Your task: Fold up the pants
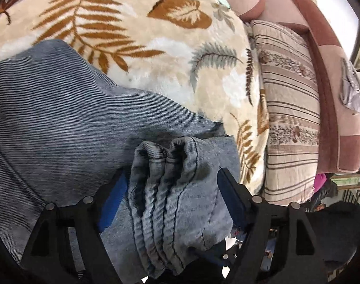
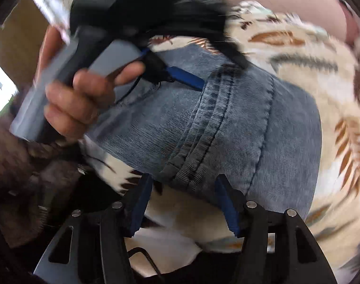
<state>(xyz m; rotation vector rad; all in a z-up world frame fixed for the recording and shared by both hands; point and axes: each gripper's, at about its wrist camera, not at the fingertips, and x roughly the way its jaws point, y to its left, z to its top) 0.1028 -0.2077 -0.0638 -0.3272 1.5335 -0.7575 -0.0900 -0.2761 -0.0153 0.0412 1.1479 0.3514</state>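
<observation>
Grey-blue ribbed pants (image 1: 61,123) lie on a cream leaf-patterned blanket (image 1: 156,35). In the left wrist view a bunched hem of the pants (image 1: 170,189) sits between the wide-apart fingers of my left gripper (image 1: 171,179), which is open around it. In the right wrist view, which is blurred by motion, the pants (image 2: 227,123) show a stitched seam, and my right gripper (image 2: 183,182) is open with the cloth edge just past its tips. The other gripper (image 2: 180,75), held in a hand (image 2: 85,94), touches the pants at the far side.
A striped floral pillow (image 1: 288,108) lies along the blanket's right side, against a pink and maroon padded headboard (image 1: 331,75). The blanket (image 2: 310,71) spreads to the right of the pants. A dark sleeve (image 2: 11,161) is at the left.
</observation>
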